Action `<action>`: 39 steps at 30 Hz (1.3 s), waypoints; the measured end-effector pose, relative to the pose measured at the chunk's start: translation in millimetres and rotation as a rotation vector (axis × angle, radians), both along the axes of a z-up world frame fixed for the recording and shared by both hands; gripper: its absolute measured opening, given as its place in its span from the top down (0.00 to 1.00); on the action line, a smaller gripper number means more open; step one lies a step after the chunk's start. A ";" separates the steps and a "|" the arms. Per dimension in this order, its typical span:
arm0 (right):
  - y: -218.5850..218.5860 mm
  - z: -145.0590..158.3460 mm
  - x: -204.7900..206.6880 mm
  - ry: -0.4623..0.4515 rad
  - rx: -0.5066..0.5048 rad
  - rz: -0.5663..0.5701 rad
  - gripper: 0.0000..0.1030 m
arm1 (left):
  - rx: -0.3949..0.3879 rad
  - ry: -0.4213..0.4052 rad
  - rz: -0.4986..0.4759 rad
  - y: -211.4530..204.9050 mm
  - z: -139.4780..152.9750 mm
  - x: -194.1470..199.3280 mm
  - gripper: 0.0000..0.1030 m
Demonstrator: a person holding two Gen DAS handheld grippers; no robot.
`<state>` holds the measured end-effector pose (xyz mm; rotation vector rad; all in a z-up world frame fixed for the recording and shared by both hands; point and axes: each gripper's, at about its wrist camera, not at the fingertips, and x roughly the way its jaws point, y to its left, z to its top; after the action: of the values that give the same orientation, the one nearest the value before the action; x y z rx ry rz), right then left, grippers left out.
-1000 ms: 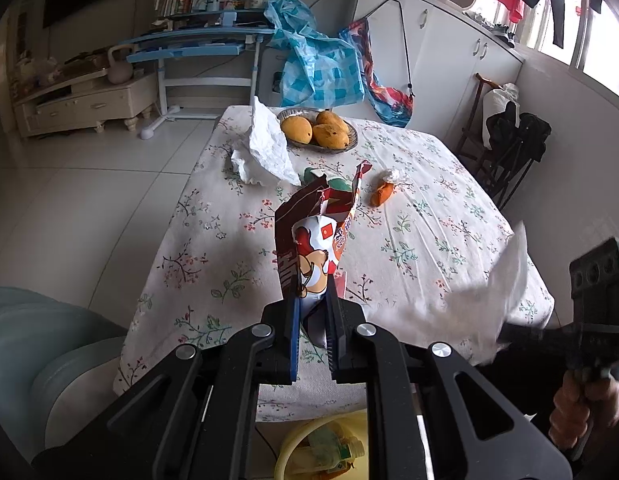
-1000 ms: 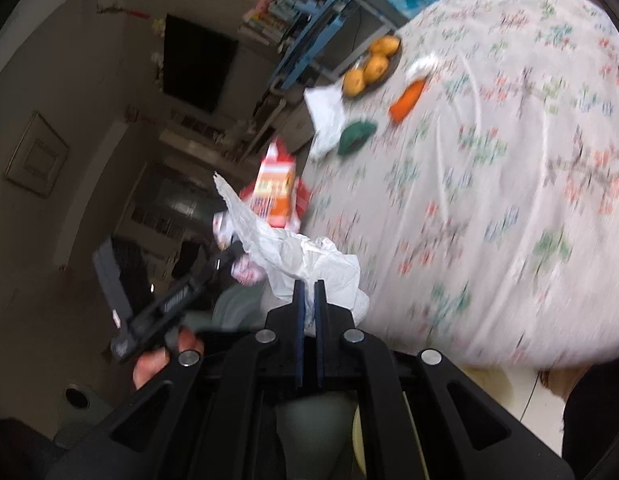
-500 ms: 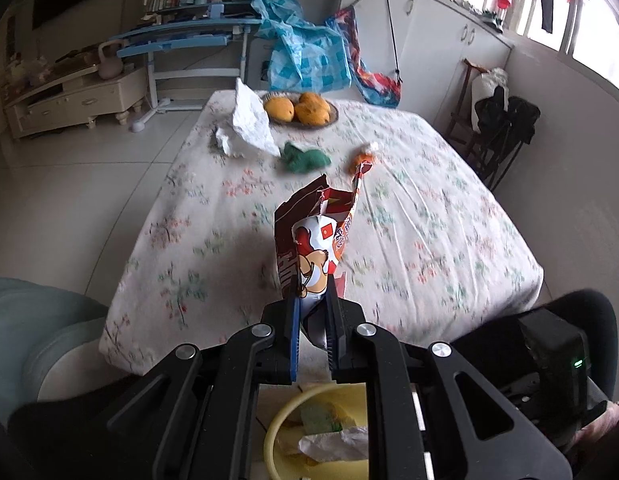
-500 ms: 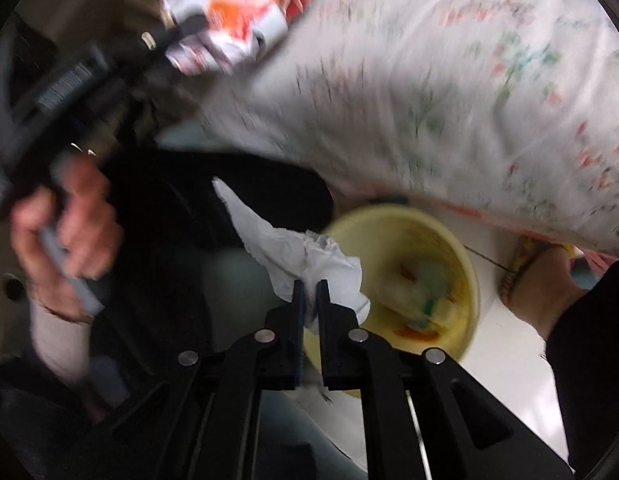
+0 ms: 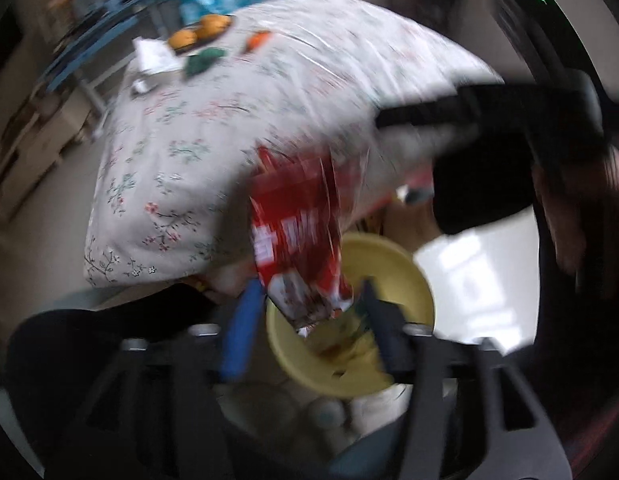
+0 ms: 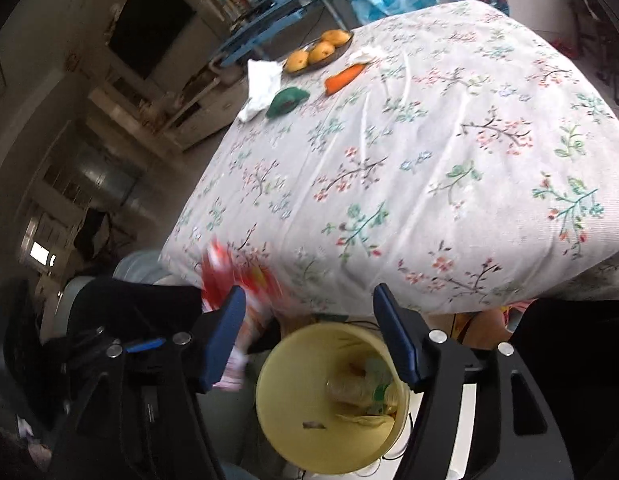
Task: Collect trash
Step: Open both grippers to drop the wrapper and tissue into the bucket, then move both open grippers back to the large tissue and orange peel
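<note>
Your left tool (image 5: 309,304) had its blue-padded jaws spreading apart over the yellow bin (image 5: 349,312), and the crinkled red-and-white snack wrapper (image 5: 297,240) sat loose between them, its lower end over the bin's round rim, with no pad pressing on it. That view was badly blurred, so finer detail on the glossy foil was lost.

Your right tool (image 6: 309,312) was also opening, its flat blue pads standing wide with nothing between them. Below it the smooth plastic bin (image 6: 269,392) showed its round mouth, with crumpled pale paper and scraps lying at the bottom. From that side the wrapper (image 6: 233,280) appeared as a red smear just left of the left pad, beside the near edge of the tabletop.

You had the tabletop (image 6: 429,168) covered in a soft, creased floral cloth that draped over its near edge. Toward the far left corner lay a crumpled white tissue (image 6: 261,84), a rounded green wrapper (image 6: 287,100) just beside it, and a tapered orange packet (image 6: 343,78) near that. A shallow dish of round yellow fruit (image 6: 319,50) stood at the far edge.
</note>
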<state>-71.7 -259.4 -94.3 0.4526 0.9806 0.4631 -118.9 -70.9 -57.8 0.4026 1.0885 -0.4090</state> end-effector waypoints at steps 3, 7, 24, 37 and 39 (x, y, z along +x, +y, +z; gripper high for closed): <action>8.7 -2.1 4.0 0.004 -0.012 0.003 0.36 | 0.017 -0.032 -0.045 -4.9 5.7 -5.7 0.28; 22.8 2.9 8.2 -0.005 -0.034 0.009 0.35 | -0.062 -0.041 -0.001 7.7 16.0 6.8 0.22; 39.0 0.3 10.9 -0.011 -0.109 0.029 0.31 | -0.359 -0.086 0.539 86.0 14.2 109.8 0.07; 49.7 2.0 9.5 -0.040 -0.137 0.060 0.31 | -0.316 -0.156 0.524 76.2 15.5 103.3 0.07; 50.0 2.3 9.1 -0.042 -0.137 0.060 0.31 | -0.297 -0.166 0.512 72.5 15.7 102.3 0.07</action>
<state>-62.6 -209.4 -92.0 0.2899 0.9806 0.4540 -16.6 1.6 -42.1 -0.1084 0.9109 -0.0752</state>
